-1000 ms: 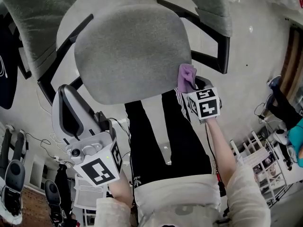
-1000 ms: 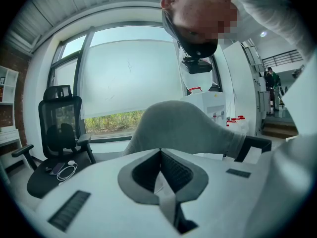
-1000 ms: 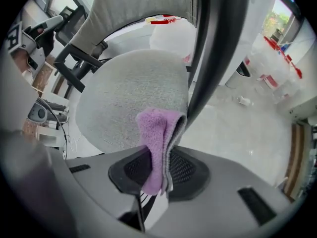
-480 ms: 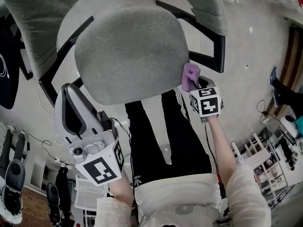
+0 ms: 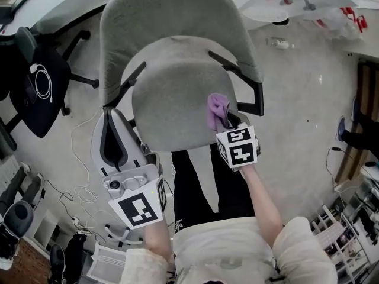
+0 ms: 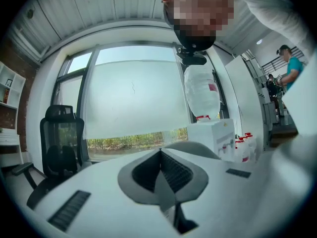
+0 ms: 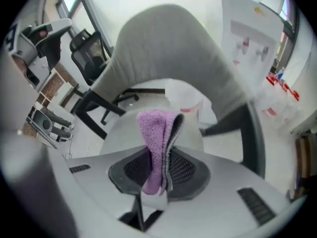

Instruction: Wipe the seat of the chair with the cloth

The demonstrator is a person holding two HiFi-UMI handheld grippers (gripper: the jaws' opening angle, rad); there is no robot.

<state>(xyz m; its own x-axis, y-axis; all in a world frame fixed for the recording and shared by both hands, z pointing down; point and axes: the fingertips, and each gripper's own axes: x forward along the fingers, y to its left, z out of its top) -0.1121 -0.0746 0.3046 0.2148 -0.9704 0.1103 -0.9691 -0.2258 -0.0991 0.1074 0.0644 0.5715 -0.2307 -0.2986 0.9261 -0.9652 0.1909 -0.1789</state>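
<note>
Right gripper [image 5: 224, 122]: jaws nearly together, clamped on a folded purple terry cloth [image 5: 216, 108]. No other contact can be made out.

Left gripper [image 5: 112, 129]: jaws fully together, nothing between them. It is held off the left front of the chair, apart from it.

Cloth: it sits over the front right part of the grey fabric chair seat [image 5: 174, 102]; whether it touches the seat cannot be told. Its long axis runs out past the jaw tips toward the grey backrest [image 5: 177, 22].

Right gripper view only: the cloth [image 7: 158, 143] is doubled, with a grey edge on its right side.

Left gripper view only: the gripper [image 6: 161, 175] faces a wide window [image 6: 133, 98], a black mesh chair [image 6: 59, 143] and a white box [image 6: 213, 133].
</note>
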